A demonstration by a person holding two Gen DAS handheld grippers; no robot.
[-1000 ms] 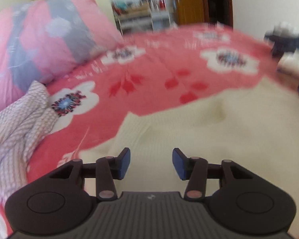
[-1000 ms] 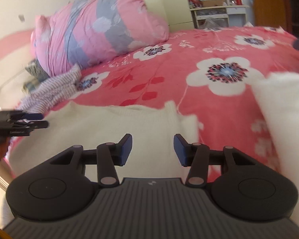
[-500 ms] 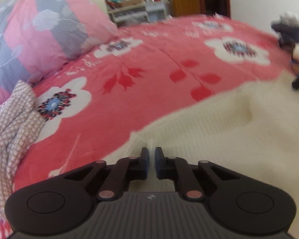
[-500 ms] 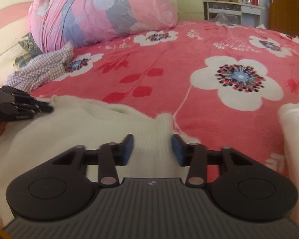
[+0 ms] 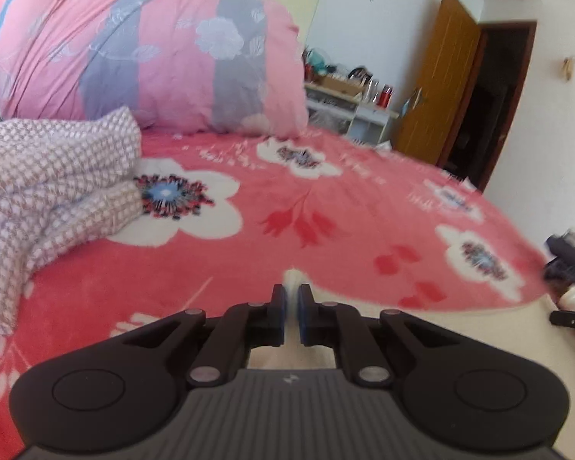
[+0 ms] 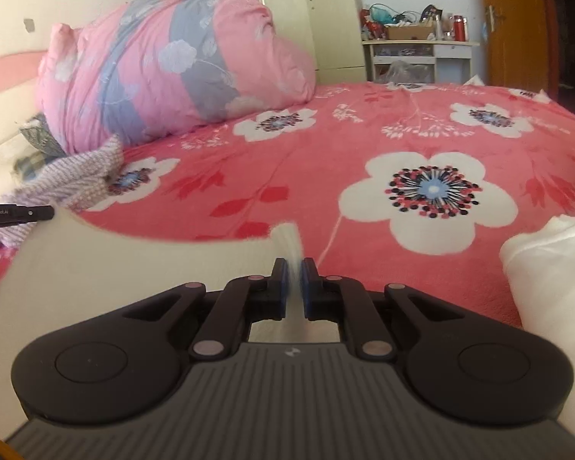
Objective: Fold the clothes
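Observation:
A cream knit sweater [image 6: 134, 264] lies at the near edge of the bed and is lifted at its far edge. My right gripper [image 6: 295, 268] is shut on one corner of the sweater, a tuft of knit sticking up between the pads. My left gripper [image 5: 291, 295] is shut on the other corner of the sweater [image 5: 479, 326], with a small cream tip above the pads. The left gripper's tip shows at the left edge of the right wrist view [image 6: 19, 214]. The right gripper's tip shows at the right edge of the left wrist view [image 5: 571, 316].
The bed has a red blanket with white flowers [image 6: 421, 145]. A pink and grey rolled quilt [image 6: 180, 69] lies at the head. A checked garment [image 5: 46, 184] lies to the left. A white folded item [image 6: 556, 268] sits at the right. Shelf and door stand behind.
The right gripper has shut on the sweater's corner; the left was shut half a second ago. Both grippers have lifted, raising the sweater's edge off the blanket.

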